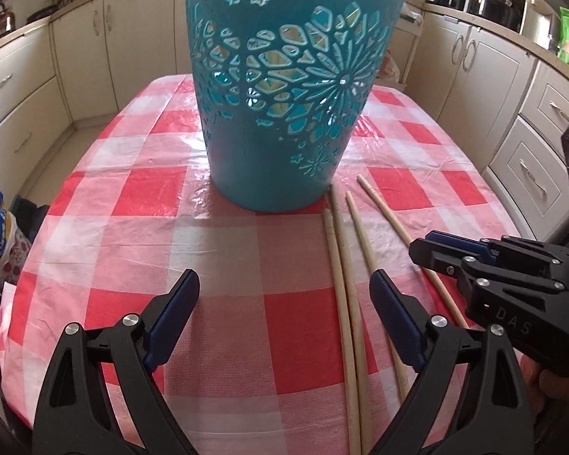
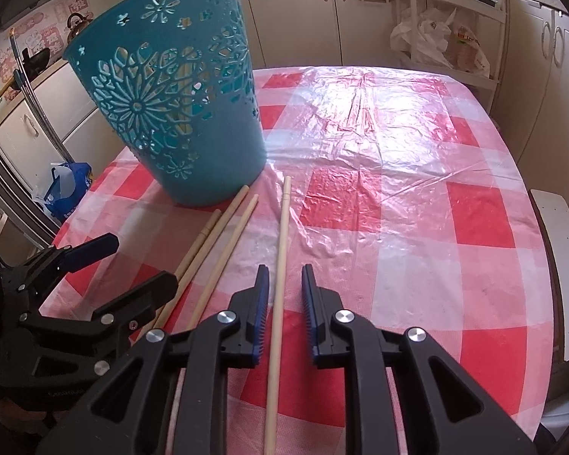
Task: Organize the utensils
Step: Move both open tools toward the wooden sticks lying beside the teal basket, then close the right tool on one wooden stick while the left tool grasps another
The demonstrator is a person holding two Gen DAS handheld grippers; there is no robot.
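Observation:
A teal cut-out basket [image 1: 280,87] stands upright on the red-and-white checked tablecloth [image 1: 216,250]; it also shows in the right wrist view [image 2: 178,113]. Several long wooden sticks [image 1: 345,265] lie side by side on the cloth just right of its base. My left gripper [image 1: 284,292] is open and empty, low over the cloth in front of the basket, its right finger beside the sticks. My right gripper [image 2: 284,284] is open and straddles the rightmost stick [image 2: 280,265], which lies between its jaws, not clamped. The right gripper also shows in the left wrist view [image 1: 436,250].
Cream kitchen cabinets [image 1: 95,49] ring the table. A blue bag [image 2: 66,185] sits on the floor left of the table. A rack with plastic bags [image 2: 440,38] stands beyond the far edge. A white bench [image 2: 561,265] is at the right.

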